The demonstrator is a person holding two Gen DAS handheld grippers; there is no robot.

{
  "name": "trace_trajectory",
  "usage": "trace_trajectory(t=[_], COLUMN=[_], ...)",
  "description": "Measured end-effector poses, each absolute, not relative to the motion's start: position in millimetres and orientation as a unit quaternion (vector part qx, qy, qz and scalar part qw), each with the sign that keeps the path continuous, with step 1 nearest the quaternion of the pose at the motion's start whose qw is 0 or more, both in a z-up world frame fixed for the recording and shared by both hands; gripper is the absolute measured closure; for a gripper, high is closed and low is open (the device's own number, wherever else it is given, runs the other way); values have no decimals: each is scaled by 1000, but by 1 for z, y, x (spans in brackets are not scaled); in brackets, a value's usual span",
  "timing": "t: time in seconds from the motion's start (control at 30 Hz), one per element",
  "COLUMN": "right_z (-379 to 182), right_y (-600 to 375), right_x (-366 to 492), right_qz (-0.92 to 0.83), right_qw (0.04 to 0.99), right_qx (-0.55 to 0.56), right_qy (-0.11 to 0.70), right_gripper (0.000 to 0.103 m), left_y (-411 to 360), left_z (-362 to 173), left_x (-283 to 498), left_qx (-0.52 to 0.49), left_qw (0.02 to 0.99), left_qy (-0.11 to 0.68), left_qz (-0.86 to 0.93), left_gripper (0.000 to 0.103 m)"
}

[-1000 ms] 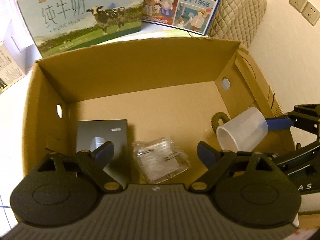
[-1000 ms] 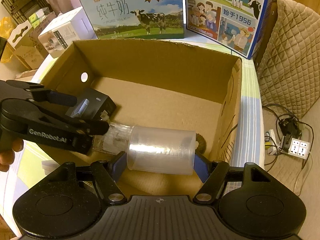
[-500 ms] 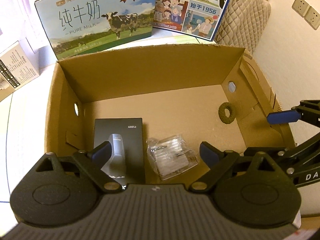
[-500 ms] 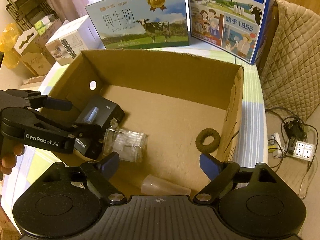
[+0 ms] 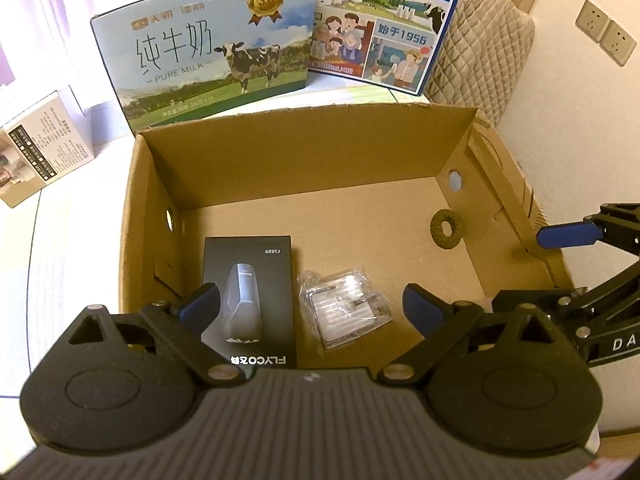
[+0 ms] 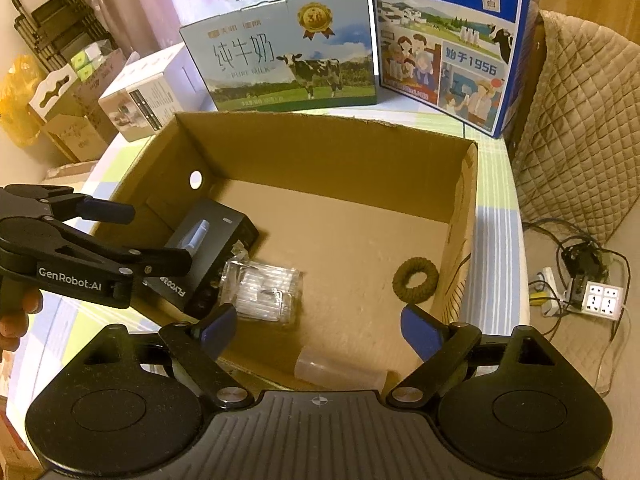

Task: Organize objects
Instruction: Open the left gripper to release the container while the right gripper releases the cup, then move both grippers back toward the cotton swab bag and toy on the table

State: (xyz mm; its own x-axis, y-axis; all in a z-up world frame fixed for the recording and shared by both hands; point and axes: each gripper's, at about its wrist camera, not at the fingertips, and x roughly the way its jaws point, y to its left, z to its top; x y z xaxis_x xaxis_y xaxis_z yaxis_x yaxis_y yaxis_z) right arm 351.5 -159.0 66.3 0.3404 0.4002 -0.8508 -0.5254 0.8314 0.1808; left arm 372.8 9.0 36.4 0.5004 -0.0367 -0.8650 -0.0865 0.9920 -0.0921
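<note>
Four things sit in the cardboard box (image 6: 320, 148) so far: one black shaver box (image 5: 250, 296), one clear plastic packet (image 5: 346, 308), one brown ring (image 6: 415, 280) and one clear cup (image 6: 340, 372). That cup lies on its side right below the right claw (image 6: 320, 330), long axis running across between its fingers, far closer to it than to the left claw (image 5: 312, 306). Both claws gape wide and empty, jaws only just done opening.
</note>
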Motion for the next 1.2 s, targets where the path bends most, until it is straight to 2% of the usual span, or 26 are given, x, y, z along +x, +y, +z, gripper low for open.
trace_trajectory(t=[0.4, 0.77, 1.2], right_z=[89, 101, 92], right_y=[-168, -186, -177], right_x=[316, 249, 166], right_qz=[272, 238, 231], right_qw=[839, 873, 880], right_qx=[-24, 27, 64], right_qy=[470, 425, 411], right_gripper=[17, 17, 17], left_y=[13, 37, 63], left_z=[63, 86, 77], left_x=[333, 269, 190], left_qx=[-61, -68, -70], left_qw=[881, 897, 896], left_qy=[468, 437, 438], left_qz=[8, 15, 20], left_gripper=[7, 7, 7])
